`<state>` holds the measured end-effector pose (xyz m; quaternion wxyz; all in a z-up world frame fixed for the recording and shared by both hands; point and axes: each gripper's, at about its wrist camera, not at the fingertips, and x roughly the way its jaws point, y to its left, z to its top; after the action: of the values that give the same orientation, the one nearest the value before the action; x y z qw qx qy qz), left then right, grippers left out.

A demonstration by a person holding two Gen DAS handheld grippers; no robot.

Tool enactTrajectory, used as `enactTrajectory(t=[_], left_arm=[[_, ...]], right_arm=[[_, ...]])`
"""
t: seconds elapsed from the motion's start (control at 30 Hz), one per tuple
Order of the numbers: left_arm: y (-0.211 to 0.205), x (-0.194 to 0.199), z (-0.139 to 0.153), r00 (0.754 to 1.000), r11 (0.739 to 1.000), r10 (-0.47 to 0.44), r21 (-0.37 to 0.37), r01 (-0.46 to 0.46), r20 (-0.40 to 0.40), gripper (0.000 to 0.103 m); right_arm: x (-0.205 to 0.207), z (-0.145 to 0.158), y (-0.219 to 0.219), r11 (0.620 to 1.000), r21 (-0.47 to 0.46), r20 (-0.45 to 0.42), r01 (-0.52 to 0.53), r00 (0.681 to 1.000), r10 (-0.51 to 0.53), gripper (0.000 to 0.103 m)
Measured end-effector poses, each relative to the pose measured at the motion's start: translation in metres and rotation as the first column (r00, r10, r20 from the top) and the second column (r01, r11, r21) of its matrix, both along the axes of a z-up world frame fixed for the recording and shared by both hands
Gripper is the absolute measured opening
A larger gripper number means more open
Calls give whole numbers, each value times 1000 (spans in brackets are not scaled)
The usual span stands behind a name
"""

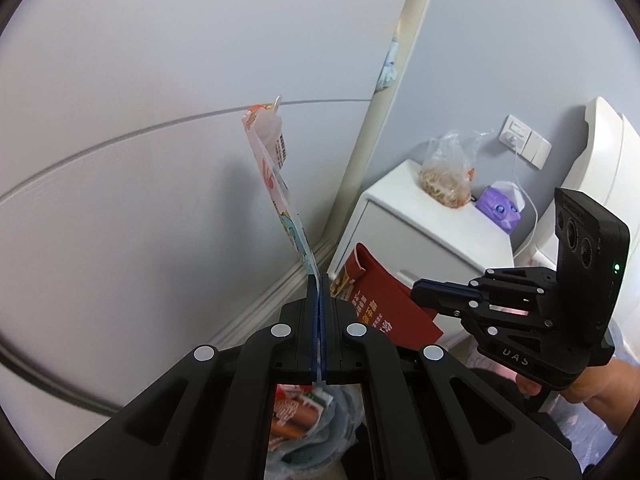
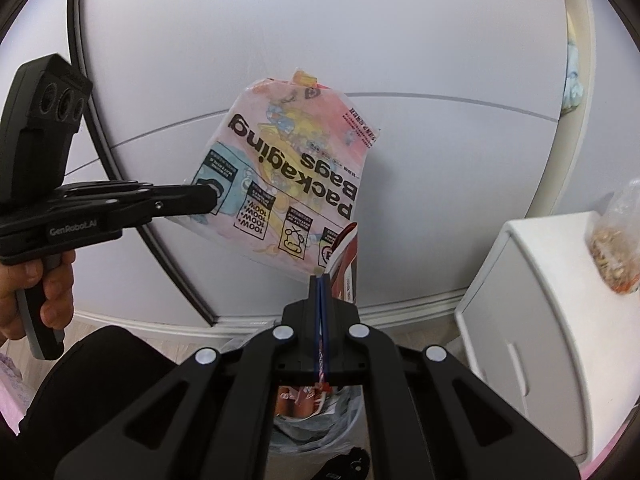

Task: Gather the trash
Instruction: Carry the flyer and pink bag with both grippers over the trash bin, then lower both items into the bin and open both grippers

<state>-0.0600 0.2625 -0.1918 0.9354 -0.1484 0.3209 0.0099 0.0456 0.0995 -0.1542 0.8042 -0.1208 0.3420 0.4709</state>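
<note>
My left gripper (image 1: pixel 319 280) is shut on the bottom edge of a pink printed packaging bag (image 1: pixel 276 184), which stands up edge-on in the left wrist view. From the right wrist the same bag (image 2: pixel 292 168) shows flat, with the left gripper (image 2: pixel 215 196) pinching its left corner. My right gripper (image 2: pixel 321 280) is shut on a red snack wrapper (image 2: pixel 347 256). From the left wrist, the right gripper (image 1: pixel 417 291) holds this wrapper (image 1: pixel 380 300) close beside the bag. Below both grippers a lined trash bin (image 2: pixel 320 424) holds several wrappers.
A white nightstand (image 2: pixel 540 320) stands to the right, carrying a clear bag of snacks (image 1: pixel 446 176) and a purple tissue pack (image 1: pixel 502 208). Wall sockets (image 1: pixel 524 140) sit behind it. A white cabinet front (image 1: pixel 140 140) fills the background. A dark trouser leg (image 2: pixel 100 380) is at lower left.
</note>
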Motion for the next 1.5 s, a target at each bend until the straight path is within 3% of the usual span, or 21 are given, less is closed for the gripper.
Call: enactTrajectory(t=[0.6,1.5], left_arm=[[-8,-32,-76,990,999,3,-37,-9,-141,0],[0,-40,-190,936,985,0,-160,-60,-351,0]], right_arm=[[-26,-73,21,995,-99,-190,19,981,-37,3],[-13,-169,55,967,-256,-318,-13,945,-72,3]])
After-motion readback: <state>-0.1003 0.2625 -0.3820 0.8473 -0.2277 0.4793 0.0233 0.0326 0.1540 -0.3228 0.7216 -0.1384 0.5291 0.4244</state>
